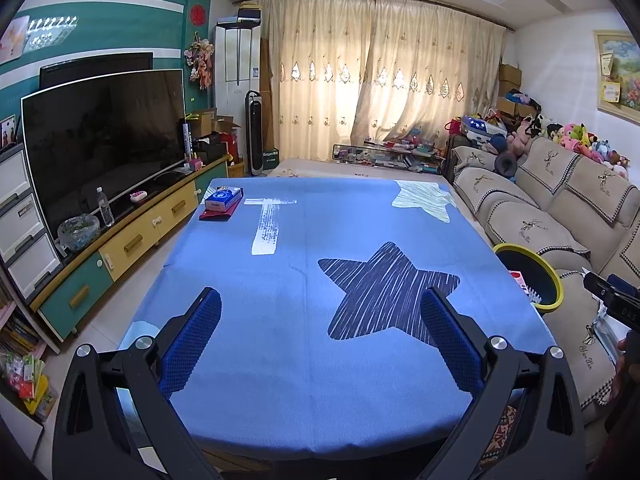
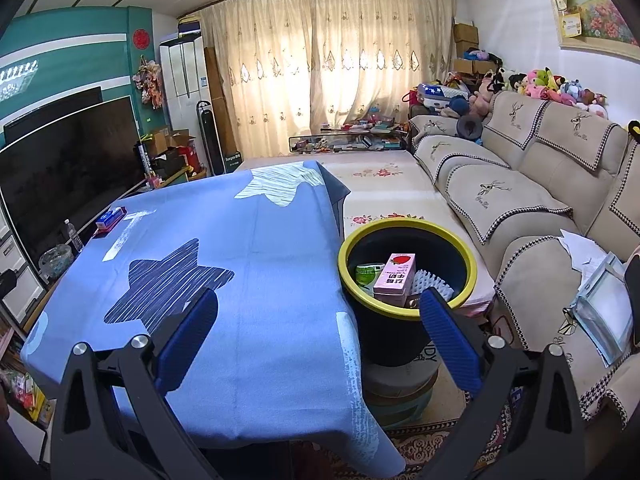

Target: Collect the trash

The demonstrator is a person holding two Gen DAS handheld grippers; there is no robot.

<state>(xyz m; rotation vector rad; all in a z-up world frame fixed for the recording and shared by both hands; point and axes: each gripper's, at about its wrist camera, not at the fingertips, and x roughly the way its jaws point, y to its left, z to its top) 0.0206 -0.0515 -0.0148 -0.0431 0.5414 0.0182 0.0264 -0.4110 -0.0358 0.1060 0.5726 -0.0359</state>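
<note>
Three items already lie in the yellow-rimmed bin just beside the table's right edge: a pink strawberry milk carton, a green wrapper, a white brush; the table holds only a tissue pack at its far left corner; left gripper and right gripper both spread wide, empty; collecting looks nearly finished.

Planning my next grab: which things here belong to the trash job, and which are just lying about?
Job: bin; pink carton, green item and white brush already inside it.

Lying about: tissue box on the table, bottle, sofa papers.
</note>
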